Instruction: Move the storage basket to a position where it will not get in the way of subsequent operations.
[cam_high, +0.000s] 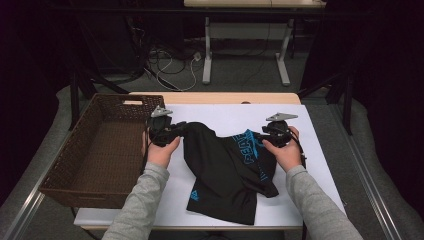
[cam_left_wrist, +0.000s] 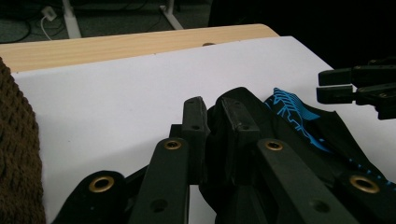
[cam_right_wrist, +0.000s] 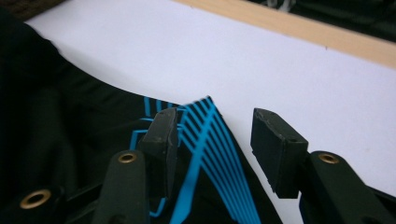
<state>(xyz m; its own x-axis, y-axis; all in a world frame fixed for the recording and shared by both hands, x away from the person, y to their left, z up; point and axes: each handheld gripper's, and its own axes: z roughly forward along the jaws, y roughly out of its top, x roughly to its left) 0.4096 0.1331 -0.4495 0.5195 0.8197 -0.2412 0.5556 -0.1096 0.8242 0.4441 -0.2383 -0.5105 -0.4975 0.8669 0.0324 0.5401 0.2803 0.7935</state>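
Note:
A black garment (cam_high: 225, 170) with blue print lies crumpled on the white mat (cam_high: 225, 114). My left gripper (cam_high: 179, 129) points right at the garment's upper left corner and is shut on a fold of the black cloth (cam_left_wrist: 233, 100), as the left gripper view (cam_left_wrist: 214, 119) shows. My right gripper (cam_high: 264, 135) points left at the garment's upper right corner. Its jaws stand open around the blue-striped corner (cam_right_wrist: 205, 135) in the right gripper view (cam_right_wrist: 215, 128), one finger (cam_right_wrist: 163, 135) resting against the cloth, the other apart from it. Farther off, the right gripper (cam_left_wrist: 323, 85) hovers above the blue print (cam_left_wrist: 289, 105).
A brown woven basket (cam_high: 125, 98) with nothing in it stands at the table's left, close to my left hand; its wall (cam_left_wrist: 16, 154) fills that view's left edge. The wooden table edge (cam_high: 215, 97) lies beyond the mat. Desk legs (cam_high: 207, 60) and cables (cam_high: 170, 65) stand behind.

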